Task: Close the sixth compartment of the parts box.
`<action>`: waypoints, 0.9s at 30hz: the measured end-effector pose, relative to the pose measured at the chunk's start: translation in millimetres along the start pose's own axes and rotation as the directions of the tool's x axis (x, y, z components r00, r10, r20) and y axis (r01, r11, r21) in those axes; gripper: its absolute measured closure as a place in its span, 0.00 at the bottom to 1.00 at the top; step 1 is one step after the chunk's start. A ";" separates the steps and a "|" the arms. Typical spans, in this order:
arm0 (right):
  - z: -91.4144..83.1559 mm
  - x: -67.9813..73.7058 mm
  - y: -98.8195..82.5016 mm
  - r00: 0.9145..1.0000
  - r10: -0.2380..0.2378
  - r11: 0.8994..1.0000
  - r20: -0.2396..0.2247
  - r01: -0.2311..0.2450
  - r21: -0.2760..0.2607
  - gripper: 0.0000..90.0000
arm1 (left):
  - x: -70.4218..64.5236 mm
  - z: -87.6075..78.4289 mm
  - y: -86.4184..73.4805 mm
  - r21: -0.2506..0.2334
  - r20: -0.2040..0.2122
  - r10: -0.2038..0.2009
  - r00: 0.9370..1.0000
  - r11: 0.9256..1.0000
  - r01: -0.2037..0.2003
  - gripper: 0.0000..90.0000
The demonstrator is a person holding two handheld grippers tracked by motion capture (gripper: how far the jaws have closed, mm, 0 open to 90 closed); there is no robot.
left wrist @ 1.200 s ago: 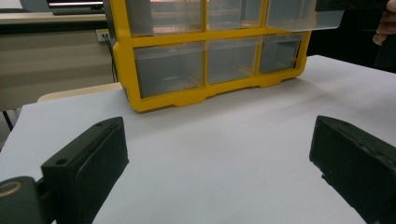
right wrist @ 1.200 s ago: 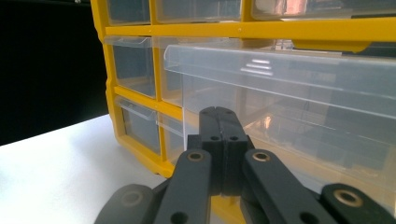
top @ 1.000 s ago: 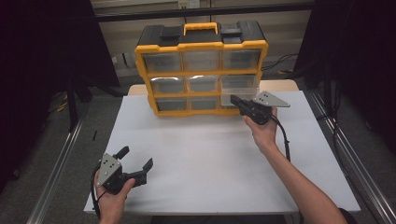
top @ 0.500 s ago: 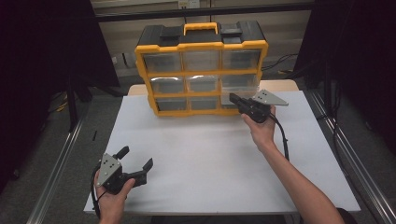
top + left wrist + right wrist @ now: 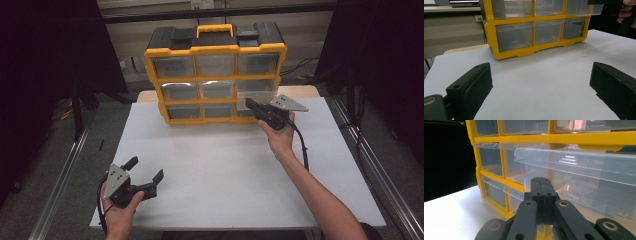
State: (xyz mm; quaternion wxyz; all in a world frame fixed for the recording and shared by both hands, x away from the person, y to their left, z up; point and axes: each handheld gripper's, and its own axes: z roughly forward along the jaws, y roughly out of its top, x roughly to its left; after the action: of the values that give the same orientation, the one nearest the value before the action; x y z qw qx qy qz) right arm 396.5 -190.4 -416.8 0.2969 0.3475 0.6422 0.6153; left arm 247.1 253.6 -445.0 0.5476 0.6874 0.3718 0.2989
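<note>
Your right hand-held gripper (image 5: 251, 105) is clenched with nothing between its jaws, at the pulled-out clear drawer (image 5: 584, 170) in the yellow organizer's (image 5: 216, 75) middle row, at the back of the desk (image 5: 240, 165). Your left hand-held gripper (image 5: 147, 175) rests released near the desk's front edge.

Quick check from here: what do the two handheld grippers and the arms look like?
Both the left gripper and right gripper are black, with blocky jaws on linkage arms with brass-coloured pivots. Each carries a grey three-cornered plate and trails a black cable. The forearms are bare, no sleeves showing.
</note>
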 end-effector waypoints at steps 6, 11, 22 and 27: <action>2.7 -2.0 -0.4 1.000 0.006 1.000 0.004 -0.006 -0.002 1.00 | 0.1 0.4 -0.1 0.000 0.003 0.001 1.000 1.000 -0.001 0.05; 4.3 -2.6 0.0 1.000 0.005 1.000 0.013 -0.005 0.000 1.00 | 0.2 -0.1 0.0 -0.001 -0.001 0.000 1.000 1.000 0.000 0.05; 7.3 -4.5 1.7 1.000 0.010 1.000 0.019 -0.010 -0.007 1.00 | 0.2 -0.2 0.0 0.000 -0.001 0.001 1.000 1.000 -0.001 0.05; 8.9 -7.1 1.6 0.999 0.016 1.000 0.028 -0.016 -0.011 1.00 | 0.1 -0.2 0.1 -0.002 0.001 0.000 1.000 1.000 0.000 0.05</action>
State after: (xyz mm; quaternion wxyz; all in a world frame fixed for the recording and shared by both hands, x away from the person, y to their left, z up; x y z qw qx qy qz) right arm 408.0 -191.0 -416.2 0.3029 0.3598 0.6318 0.6161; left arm 247.0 253.8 -444.8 0.5483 0.6871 0.3714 0.2989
